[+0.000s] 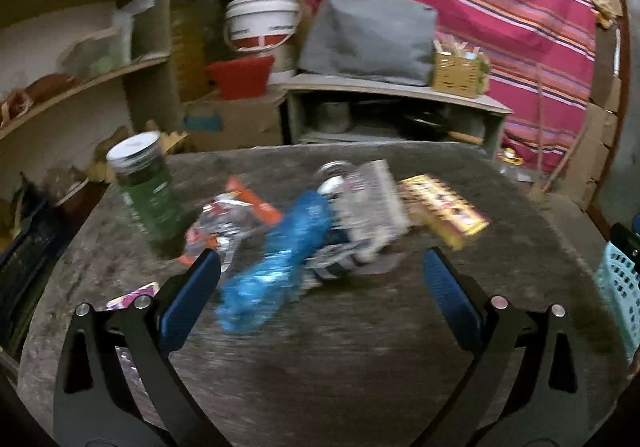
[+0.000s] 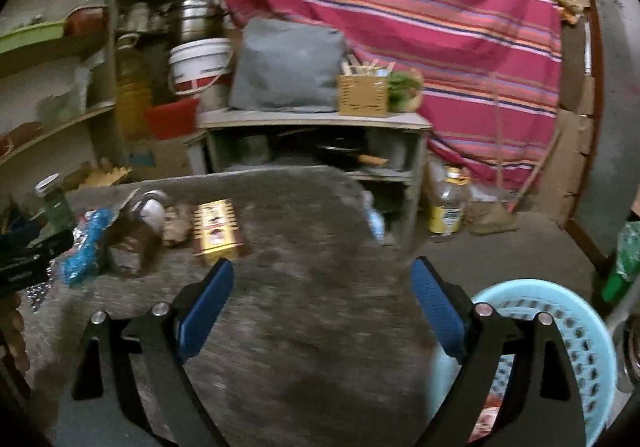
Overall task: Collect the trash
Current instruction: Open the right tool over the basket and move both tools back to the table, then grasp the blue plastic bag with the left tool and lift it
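Both claws, the left gripper (image 1: 320, 267) and the right gripper (image 2: 322, 279), are wide open and hold nothing, and the trash pile (image 1: 320, 215) by the tabletop's (image 1: 360, 347) far edge could get knocked off by a fast grab.

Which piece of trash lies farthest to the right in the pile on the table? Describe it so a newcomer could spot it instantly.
On the grey stone-like table, trash lies in a row from the upright green jar with a white lid rightward. Last in the row is a flat yellow-and-maroon printed cardboard box. It alone is yellow, beside a white-and-grey carton.
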A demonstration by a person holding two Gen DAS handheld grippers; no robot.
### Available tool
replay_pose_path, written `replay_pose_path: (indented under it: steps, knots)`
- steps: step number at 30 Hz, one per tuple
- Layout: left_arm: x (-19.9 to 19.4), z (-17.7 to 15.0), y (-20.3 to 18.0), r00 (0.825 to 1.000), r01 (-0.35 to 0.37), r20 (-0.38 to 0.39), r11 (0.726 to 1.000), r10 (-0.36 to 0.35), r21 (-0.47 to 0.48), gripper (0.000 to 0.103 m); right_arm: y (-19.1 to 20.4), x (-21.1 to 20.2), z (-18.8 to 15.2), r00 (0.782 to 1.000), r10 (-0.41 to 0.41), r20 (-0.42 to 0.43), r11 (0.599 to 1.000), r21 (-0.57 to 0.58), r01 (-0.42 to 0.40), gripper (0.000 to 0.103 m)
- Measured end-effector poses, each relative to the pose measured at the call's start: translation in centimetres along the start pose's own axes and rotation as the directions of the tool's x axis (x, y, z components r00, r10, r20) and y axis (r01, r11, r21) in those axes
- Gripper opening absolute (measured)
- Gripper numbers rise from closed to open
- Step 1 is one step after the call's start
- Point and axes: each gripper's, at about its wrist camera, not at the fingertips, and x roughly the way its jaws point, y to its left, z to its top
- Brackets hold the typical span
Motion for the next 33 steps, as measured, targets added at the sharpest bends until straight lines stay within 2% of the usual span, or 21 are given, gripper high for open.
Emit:
replay_pose_path:
  steps: [5,11,18,21,23,24,25,28,33]
  knots:
    - [2.2,-0.2,3.2,0.999,-0.017,-0.039,0.999,0.016,-0.032,0.098,2.8,2.5,0.0,0.999,0.043,-0.027,0.999,-0.014,-0.044,0.089]
    - [4.9,0.1,4.7,0.996,0.021,-0.089,0.998,-0.027,-0.061,0.097,5.3,5.7,0.1,0.996,0.065,-0.062,0.997,-0.029,-0.067,0.089]
    - [7.5,0.6,4.1,0.989,0.084,-0.117,0.996,-0.087,-0.034,0.084,6.9,7.6,0.3,0.995,0.065,-0.079,0.996,-0.055,-0.070,0.089]
    - [8.7,0.5,3.6,0.982,0.124,-0.144,0.992,-0.125,-0.019,0.067,7.1,8.3,0.4,0.994,0.064,-0.089,0.996,-0.053,-0.069,0.089]
    - [9.5,0.5,3.2,0.973,0.156,-0.171,0.988,-0.155,-0.008,0.035,7.1,8.7,0.5,0.994,0.066,-0.093,0.997,-0.045,-0.070,0.089]
    - [9.7,0.5,3.0,0.968,0.174,-0.185,0.985,-0.172,-0.007,0.030,7.1,8.9,0.5,0.993,0.066,-0.094,0.997,-0.042,-0.071,0.089]
    - [9.7,0.4,2.9,0.966,0.180,-0.186,0.984,-0.178,-0.005,0.028,7.2,9.0,0.5,0.993,0.067,-0.096,0.997,-0.041,-0.071,0.089]
    - [8.7,0.5,2.8,0.978,0.154,-0.149,0.988,-0.149,0.024,0.023,7.6,9.2,0.6,0.993,0.071,-0.096,0.996,-0.044,-0.076,0.089]
    - [6.4,0.7,4.1,0.988,0.120,-0.099,0.993,-0.118,0.016,0.022,8.9,8.6,1.0,0.992,0.094,-0.083,0.993,-0.061,-0.099,0.089]
